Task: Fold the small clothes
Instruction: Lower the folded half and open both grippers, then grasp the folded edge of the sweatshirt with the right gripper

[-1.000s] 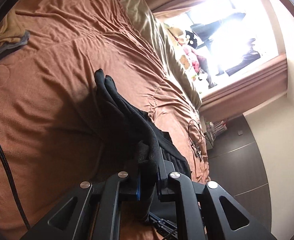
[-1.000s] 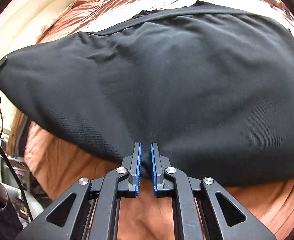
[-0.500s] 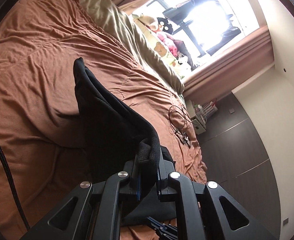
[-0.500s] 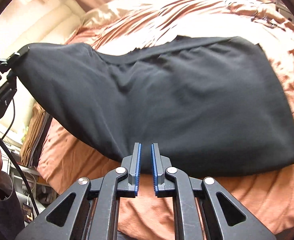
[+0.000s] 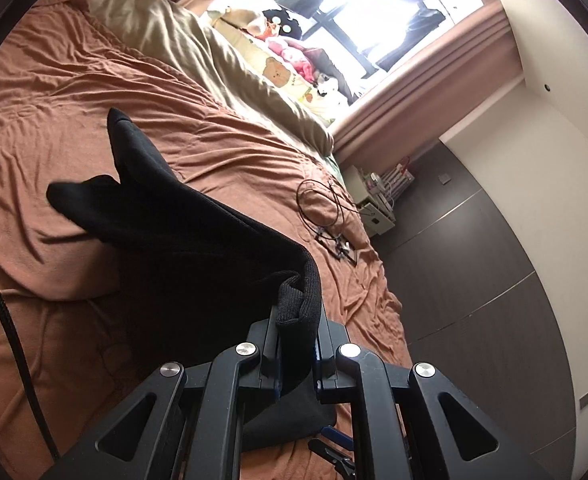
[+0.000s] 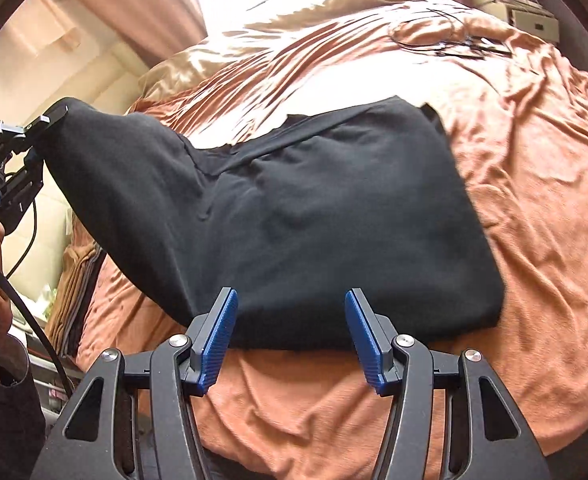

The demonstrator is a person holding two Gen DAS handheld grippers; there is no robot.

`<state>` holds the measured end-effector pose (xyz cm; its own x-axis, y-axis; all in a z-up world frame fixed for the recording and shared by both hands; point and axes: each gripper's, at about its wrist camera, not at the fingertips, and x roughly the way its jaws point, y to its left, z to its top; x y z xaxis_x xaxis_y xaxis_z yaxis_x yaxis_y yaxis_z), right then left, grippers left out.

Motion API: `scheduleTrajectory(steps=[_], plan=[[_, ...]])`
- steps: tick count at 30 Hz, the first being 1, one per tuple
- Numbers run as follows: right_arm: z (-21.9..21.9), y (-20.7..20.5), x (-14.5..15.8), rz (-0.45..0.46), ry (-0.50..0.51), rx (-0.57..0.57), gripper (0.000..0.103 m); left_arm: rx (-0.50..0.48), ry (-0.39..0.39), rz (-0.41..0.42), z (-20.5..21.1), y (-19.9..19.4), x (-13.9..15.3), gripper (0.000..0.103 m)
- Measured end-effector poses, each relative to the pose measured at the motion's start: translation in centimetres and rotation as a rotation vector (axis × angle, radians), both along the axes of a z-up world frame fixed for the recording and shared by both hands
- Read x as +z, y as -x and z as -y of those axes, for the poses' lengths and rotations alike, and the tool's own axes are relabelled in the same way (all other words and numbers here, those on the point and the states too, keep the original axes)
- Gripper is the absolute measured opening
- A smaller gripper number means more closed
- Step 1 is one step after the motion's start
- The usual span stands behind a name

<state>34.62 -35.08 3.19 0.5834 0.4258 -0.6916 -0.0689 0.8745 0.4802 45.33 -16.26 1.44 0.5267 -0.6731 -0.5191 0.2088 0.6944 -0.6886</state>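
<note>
Now left claw grips black garment

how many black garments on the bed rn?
1. The black garment lies mostly flat on the brown bedspread, one corner lifted at the picture's left by the left gripper. The right gripper, just opened, holds nothing. Others may lie outside view.

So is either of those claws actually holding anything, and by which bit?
The left gripper holds the black garment by a ribbed edge at one corner. The right gripper has just opened and holds nothing.
</note>
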Motion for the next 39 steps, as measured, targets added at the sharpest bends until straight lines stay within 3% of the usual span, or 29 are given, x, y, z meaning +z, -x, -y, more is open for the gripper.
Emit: scheduleTrajectory(steps=[10,16,20,22,26,31,39], plan=[[5.5,2.1,-1.0,-0.033,-0.024,-0.093,0.054,-0.118,-0.027,-0.024,7.7,0.2,-1.3,0.011],[8.1,3.5,-2.2,-0.065,-0.042,-0.15,0.054,-0.214,-0.047,-0.074,14.0,0.7,-4.3,0.011],[9.1,4.1,-2.9,-0.07,-0.055,-0.159,0.054,-0.296,-0.11,-0.127,18.0,1.5,-6.9,0.013],[9.6,4.3,-3.0,-0.07,-0.063,-0.162,0.054,-0.319,-0.139,-0.144,18.9,1.6,-8.0,0.021],[10.1,3.9,-3.3,-0.07,-0.069,-0.159,0.054,-0.356,-0.116,-0.177,18.8,1.9,-9.6,0.03],[9.7,2.9,-3.2,-0.056,-0.061,-0.128,0.054,-0.312,-0.157,-0.169,16.5,1.6,-9.5,0.04],[7.9,-0.4,-2.8,-0.03,-0.028,-0.052,0.054,-0.222,-0.241,-0.191,10.6,1.0,-10.4,0.042]])
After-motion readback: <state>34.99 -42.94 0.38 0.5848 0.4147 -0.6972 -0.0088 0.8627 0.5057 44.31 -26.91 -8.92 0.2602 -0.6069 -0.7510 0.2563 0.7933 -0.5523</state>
